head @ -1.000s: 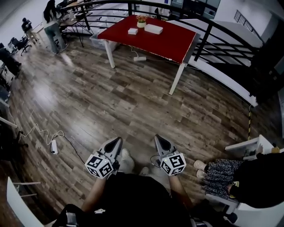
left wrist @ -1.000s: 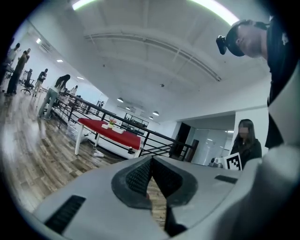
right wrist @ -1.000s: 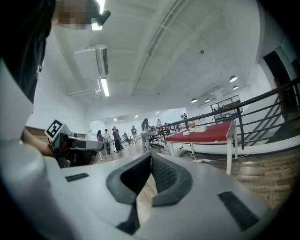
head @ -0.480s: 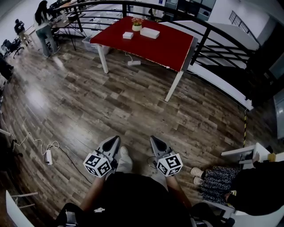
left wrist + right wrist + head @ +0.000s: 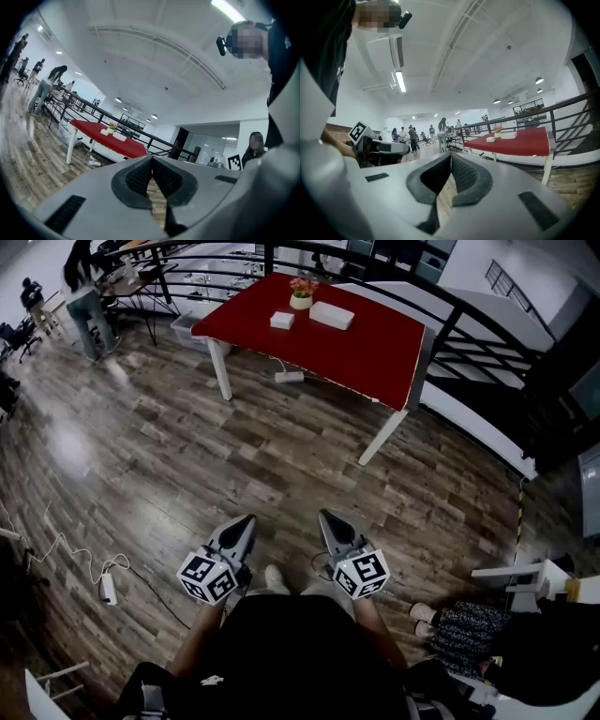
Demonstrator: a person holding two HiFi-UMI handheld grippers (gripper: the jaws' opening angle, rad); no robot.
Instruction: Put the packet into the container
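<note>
Meanwhile, left claw [image 5: 246,521] and right claw [image 5: 326,517] both clenched, empty, held level side by side, aimed at far-off red bench [image 5: 375,348]; likely carry posture for approach.

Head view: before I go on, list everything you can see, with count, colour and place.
table: one, red top, white legs, upper centre
small white box: one, on the table's far end
larger white box: one, on the table beside the small one
flower pot: one, pale, orange flowers, behind the boxes
power strip: one, white, on the floor under the table
cable with plug block: one, white, on the floor at left
railing: one, black, behind the table
people: several, dark clothes, far upper left
seated person: one, patterned clothing, lower right
left gripper: one, grey, bottom centre, fingers together, empty
right gripper: one, grey, beside it, fingers together, empty
</note>
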